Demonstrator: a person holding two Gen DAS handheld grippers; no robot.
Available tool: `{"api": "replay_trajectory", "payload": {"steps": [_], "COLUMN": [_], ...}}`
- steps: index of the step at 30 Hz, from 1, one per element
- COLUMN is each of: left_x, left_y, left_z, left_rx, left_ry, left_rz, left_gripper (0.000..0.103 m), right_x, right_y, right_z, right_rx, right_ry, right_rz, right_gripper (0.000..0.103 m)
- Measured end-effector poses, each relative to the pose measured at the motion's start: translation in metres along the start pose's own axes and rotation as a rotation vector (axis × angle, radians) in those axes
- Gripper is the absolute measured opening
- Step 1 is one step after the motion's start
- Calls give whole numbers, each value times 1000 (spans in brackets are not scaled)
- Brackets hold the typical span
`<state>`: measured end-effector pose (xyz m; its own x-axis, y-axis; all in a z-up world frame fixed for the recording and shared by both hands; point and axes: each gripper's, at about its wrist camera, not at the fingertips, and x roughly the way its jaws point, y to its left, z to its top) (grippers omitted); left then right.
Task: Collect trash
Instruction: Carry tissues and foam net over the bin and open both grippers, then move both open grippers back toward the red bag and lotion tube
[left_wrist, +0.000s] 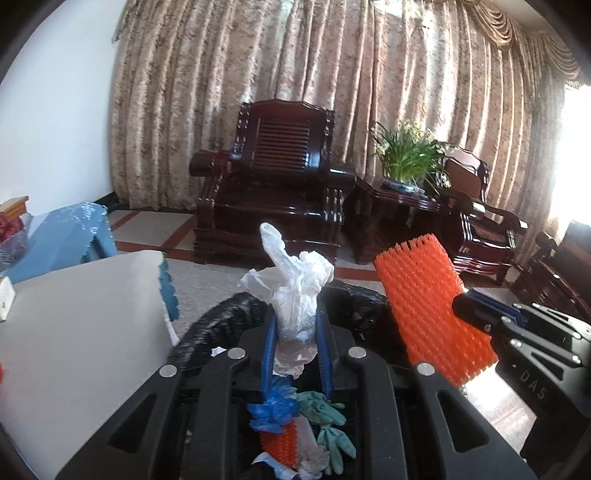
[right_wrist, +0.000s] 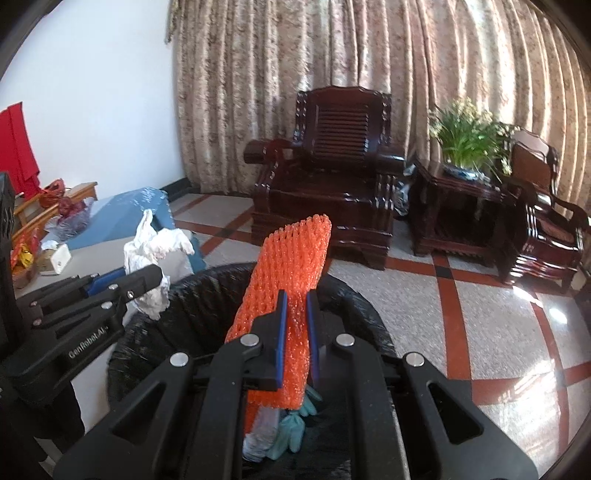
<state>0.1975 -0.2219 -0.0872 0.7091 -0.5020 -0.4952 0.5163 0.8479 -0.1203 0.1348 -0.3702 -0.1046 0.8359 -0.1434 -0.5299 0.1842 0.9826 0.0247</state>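
Both grippers hover over the bin (right_wrist: 155, 325) now, each with a catch in hand. The left gripper (left_wrist: 295, 332) has its jaws clamped on a crumpled white tissue (left_wrist: 291, 288), which stands up out of the pads, long axis roughly upright, directly above the black-lined opening. Beside it, the right gripper (right_wrist: 295, 325) has its jaws pinched around an orange foam net (right_wrist: 291, 266), and that net runs lengthwise along the jaws, its far end tilted up and away, its near end hanging down into the bin's mouth.

Down inside the bin lie green gloves (left_wrist: 328, 421), a blue plastic scrap (left_wrist: 273, 410) and another orange net piece (left_wrist: 280, 443), so the collecting looks well along.

Both pieces sit straight above the liner, near the bin's rim on the side of the white table (left_wrist: 81, 317). The drop seems to call only for the jaws to part; the tall net could snag the rim as it falls.
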Motion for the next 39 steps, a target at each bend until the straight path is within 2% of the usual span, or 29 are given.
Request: {"api": "replay_trajectory", "payload": {"steps": [3, 5, 6, 8, 9, 10, 11, 13, 16, 20, 24, 32, 39], "left_x": [11, 14, 14, 12, 12, 11, 10, 5, -3, -30, -63, -131, -189], "left_y": [-6, -6, -5, 0, 1, 4, 7, 14, 25, 48, 81, 155, 224], "left_z": [-2, -2, -3, -3, -3, -3, -2, 0, 4, 7, 3, -28, -66], "left_rx": [1, -4, -8, -23, -27, -32, -39, -58, -74, -72, -89, -150, -207], "left_ry": [18, 30, 32, 30, 31, 29, 23, 16, 2, -45, -70, -80, -58], "left_rz": [-19, -30, -26, -22, -24, -19, -15, -9, 6, 58, 122, 298, 474], "left_gripper": [26, 43, 48, 50, 52, 61, 66, 66, 67, 75, 77, 78, 78], "right_x": [10, 14, 15, 16, 15, 14, 13, 9, 2, -9, -15, -18, -16], "right_y": [-9, -11, -13, -13, -13, -13, -13, -11, -7, 4, 24, 97, 180], "right_z": [-8, -12, -15, -19, -21, -22, -22, -21, -17, -12, -5, 5, 4], "right_rx": [6, 14, 21, 28, 31, 34, 37, 40, 53, 57, 52, -10, -88], "right_ry": [22, 36, 37, 37, 35, 31, 23, 7, -18, -44, -56, -61, -39], "right_rz": [-23, -33, -44, -50, -59, -62, -65, -67, -49, -34, 0, 130, 266], "right_gripper": [17, 30, 41, 53, 67, 77, 81, 91, 97, 98, 98, 98, 98]}}
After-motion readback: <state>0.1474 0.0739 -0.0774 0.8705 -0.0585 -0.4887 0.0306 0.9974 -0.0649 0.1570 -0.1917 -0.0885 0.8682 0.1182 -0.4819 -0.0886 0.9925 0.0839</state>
